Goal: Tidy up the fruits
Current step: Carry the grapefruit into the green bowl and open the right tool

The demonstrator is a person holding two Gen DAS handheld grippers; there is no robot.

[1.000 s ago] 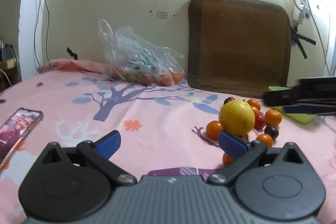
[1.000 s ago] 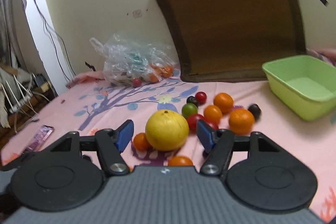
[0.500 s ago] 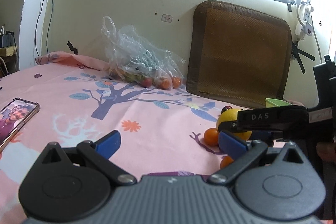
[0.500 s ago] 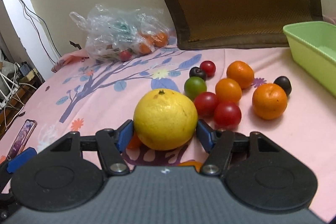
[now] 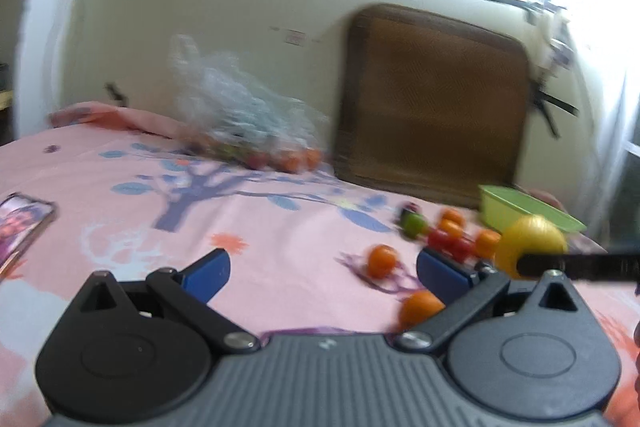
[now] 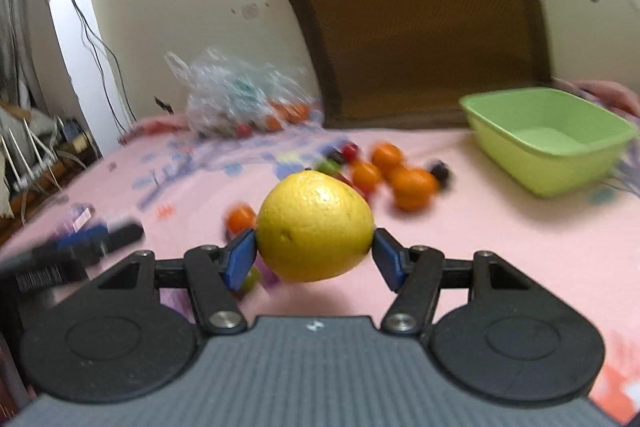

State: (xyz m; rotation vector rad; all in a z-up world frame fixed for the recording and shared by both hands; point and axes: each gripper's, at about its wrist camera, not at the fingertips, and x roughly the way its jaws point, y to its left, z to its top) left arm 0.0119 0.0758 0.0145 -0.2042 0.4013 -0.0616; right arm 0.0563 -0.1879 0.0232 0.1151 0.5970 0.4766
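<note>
One yellow citrus (image 6: 314, 225) now lifted in right gripper (image 6: 314, 259) jaws.

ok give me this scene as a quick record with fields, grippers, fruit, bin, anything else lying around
right gripper: shut on the big yellow fruit, held clear of the bedsheet
left gripper: open, holding nothing
loose fruit: oranges, red, green and dark small fruits in a cluster on the sheet
green bin: on the sheet to the right, nothing visible inside
plastic bag: by the wall, fruit inside
phone: on the sheet, far left
brown cushion: leaning on the wall
image quality: motion blur in both views
</note>
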